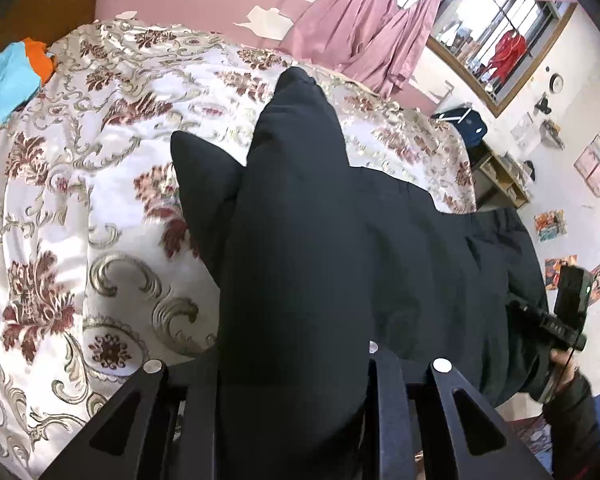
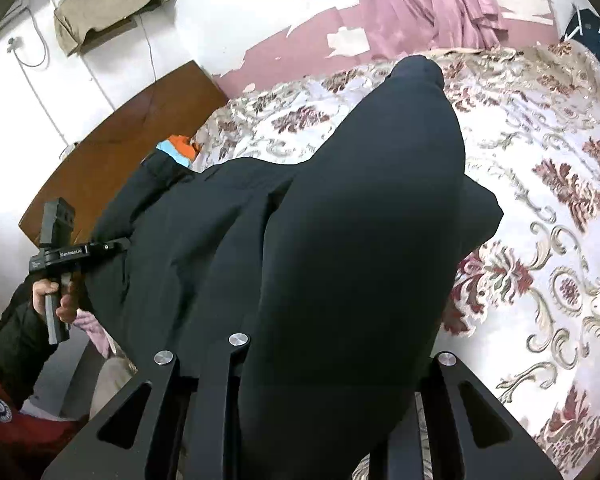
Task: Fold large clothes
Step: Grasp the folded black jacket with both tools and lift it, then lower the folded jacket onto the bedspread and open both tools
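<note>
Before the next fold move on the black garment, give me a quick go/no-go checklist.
1. Left gripper shut on black garment: ok, cloth bunched between its fingers.
2. Right gripper shut on it too: ok.
3. Edge between the two grips taut: not ok, it sags in folds.
4. Garment's far end on the floral bedspread: ok.
5. Sleeves lying flat: cannot tell, one flap sticks out sideways.
6. Landing area free: ok; the blue and orange cloth lies at the bed's edge.

one black garment (image 1: 300, 240), two curtains (image 1: 352, 28).
</note>
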Demonstrator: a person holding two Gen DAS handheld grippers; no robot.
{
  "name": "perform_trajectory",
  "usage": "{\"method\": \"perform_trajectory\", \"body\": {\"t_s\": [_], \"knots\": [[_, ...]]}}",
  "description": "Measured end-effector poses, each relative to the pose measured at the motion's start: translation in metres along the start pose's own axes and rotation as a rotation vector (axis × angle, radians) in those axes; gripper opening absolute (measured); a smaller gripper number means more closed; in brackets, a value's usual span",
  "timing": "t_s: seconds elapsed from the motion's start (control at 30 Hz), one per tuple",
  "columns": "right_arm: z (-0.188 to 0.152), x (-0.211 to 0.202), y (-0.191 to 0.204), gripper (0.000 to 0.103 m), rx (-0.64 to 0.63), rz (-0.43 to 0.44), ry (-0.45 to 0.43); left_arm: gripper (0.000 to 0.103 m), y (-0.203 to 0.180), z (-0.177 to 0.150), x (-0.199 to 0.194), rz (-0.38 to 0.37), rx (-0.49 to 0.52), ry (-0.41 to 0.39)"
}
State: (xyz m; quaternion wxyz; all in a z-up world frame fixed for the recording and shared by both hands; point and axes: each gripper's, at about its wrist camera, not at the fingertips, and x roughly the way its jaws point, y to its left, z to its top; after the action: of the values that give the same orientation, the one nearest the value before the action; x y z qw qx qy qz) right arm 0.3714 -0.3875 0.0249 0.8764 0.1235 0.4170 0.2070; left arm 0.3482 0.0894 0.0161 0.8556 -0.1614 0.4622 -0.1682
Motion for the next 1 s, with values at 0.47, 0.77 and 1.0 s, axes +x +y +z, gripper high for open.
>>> {"method": "perform_trajectory", "body": {"t_s": [0.47, 0.77, 1.0], "knots": [[-0.020, 0.031, -0.007, 0.083, -0.057, -0.427, 0.059, 0.067, 0.038, -0.024, 0.035, 0.161, -0.113, 0.015], [-0.004, -0.017, 0.035, 0.091, -0.135, -0.648, -0.156, 0.097, -0.012, -0.035, -0.032, 0.433, 0.017, -0.370], [-0.030, -0.041, 0.082, 0.101, -0.126, -0.560, -0.365, 0.103, -0.042, -0.062, -0.061, 0.368, 0.036, -0.474]]}}
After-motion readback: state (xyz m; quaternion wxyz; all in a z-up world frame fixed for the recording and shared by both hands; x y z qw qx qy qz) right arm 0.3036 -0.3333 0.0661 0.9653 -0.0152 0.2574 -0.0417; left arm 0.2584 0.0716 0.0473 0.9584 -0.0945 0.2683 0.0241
